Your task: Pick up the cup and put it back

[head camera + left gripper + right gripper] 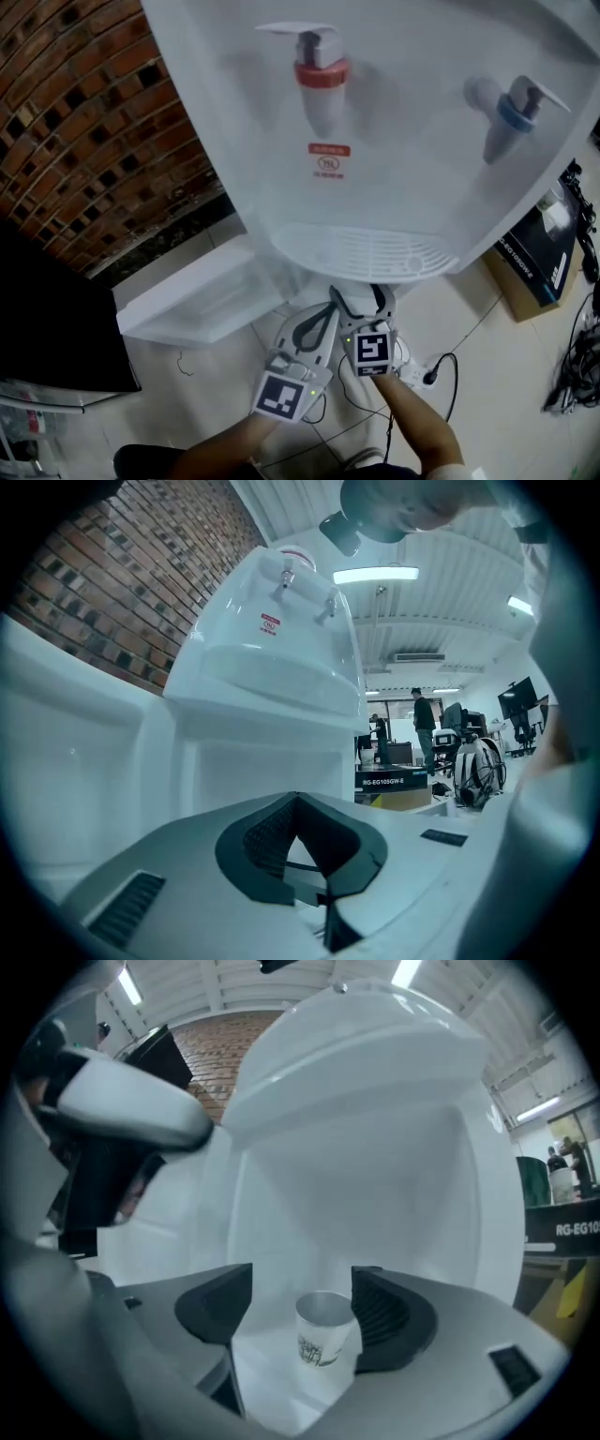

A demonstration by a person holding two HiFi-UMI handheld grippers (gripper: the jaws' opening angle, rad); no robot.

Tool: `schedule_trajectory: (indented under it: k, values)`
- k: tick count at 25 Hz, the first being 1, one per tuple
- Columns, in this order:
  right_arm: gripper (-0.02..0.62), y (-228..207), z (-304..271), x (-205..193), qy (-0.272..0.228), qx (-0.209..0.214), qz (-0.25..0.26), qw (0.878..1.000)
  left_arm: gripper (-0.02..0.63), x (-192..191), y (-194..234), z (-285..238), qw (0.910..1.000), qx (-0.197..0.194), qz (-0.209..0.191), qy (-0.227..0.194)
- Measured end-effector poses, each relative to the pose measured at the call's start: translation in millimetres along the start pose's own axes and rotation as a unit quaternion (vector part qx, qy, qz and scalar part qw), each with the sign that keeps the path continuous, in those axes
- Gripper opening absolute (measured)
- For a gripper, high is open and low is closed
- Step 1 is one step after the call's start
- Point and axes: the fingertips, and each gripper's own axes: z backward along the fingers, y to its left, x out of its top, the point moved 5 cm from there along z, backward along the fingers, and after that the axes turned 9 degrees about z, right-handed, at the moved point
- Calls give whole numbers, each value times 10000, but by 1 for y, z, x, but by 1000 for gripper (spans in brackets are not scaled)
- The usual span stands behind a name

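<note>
So the right gripper (302, 1288) has its jaws spread wide, with the cup (325, 1340) standing between them. It's a small white paper one with a dark print on the side. It sits much closer to the right-hand jaw, right up against it or just beside it (I honestly can't tell which), while the other jaw is well clear, so nothing is pinching it. The cup stands upright on a white ledge inside the recess of the dispenser (375, 1101).

The left gripper (300, 803) has its jaws pressed together at the tips with nothing in them, and it points at the dispenser's lower front.

From the head view both grippers sit side by side just under the drip tray (361, 251), left gripper (319, 323) next to right gripper (358, 302), each in a hand. You can't see the cup from up there. Above the tray are the red tap (322, 73) and blue tap (514, 114), with a brick wall (84, 141) off to the left.
</note>
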Motion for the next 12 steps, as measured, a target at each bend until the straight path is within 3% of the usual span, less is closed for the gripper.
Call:
schedule_trajectory:
  k: [7, 12]
  values:
    - [410, -15, -48, -54, 537, -128, -322, 9980, -6, -5, 9, 6, 9998, 10, -67, 170]
    - [410, -13, -68, -69, 676, -153, -470, 9965, -6, -6, 18, 10, 9997, 84, -57, 225]
